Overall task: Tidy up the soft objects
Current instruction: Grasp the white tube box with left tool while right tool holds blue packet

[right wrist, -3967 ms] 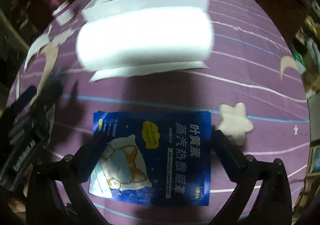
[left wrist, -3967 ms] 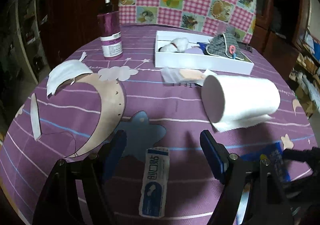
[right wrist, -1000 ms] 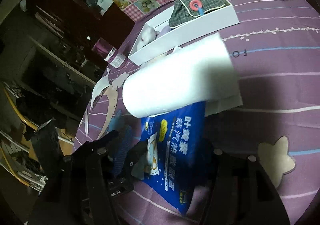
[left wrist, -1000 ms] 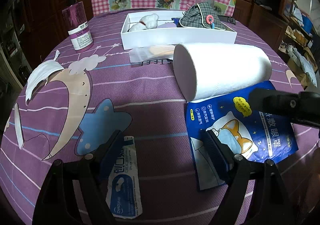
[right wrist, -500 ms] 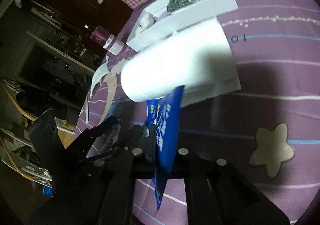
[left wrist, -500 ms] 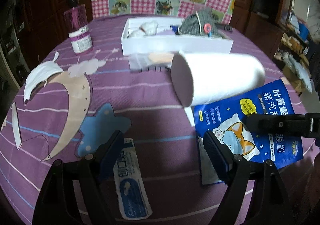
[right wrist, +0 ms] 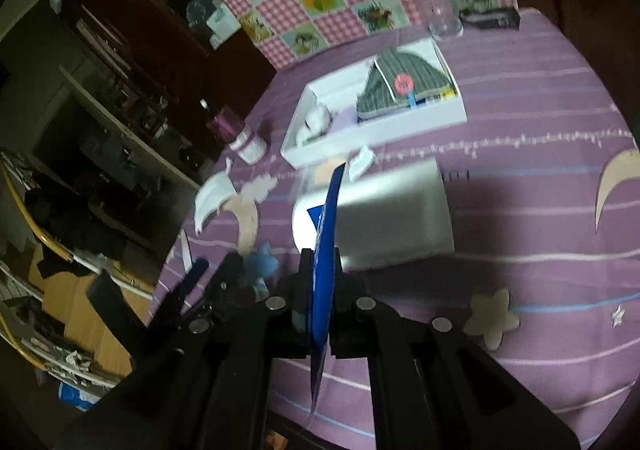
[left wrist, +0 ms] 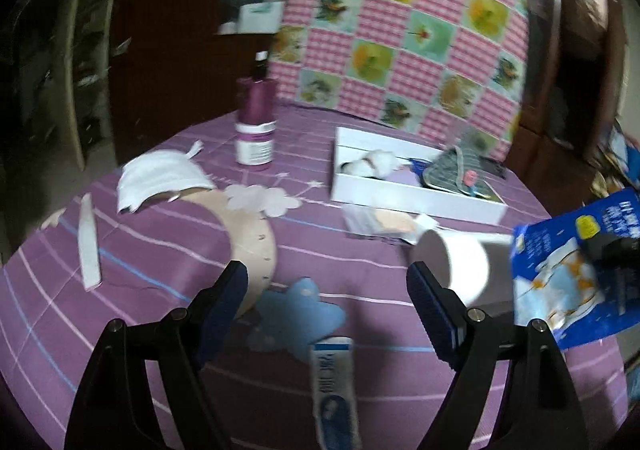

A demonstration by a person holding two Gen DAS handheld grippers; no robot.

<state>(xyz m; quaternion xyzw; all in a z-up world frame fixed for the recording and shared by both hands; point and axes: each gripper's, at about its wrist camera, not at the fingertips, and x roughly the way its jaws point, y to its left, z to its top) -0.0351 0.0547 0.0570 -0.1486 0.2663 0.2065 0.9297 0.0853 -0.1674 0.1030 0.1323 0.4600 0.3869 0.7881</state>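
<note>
The room is dim. A round surface (left wrist: 168,250) wears a purple cloth with moon and star shapes. Beyond it hangs a pink checked cloth (left wrist: 404,37); dark wooden cabinets (right wrist: 120,49) stand behind, wooden floor (right wrist: 84,314) below.

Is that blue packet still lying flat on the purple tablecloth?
No, the right tool has its jaws shut on the blue packet, which stands on edge above the tablecloth.

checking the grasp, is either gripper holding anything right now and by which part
The right gripper is shut on the blue packet, pinching its flat faces near one edge, clear of the table. The left gripper is open and empty.
</note>
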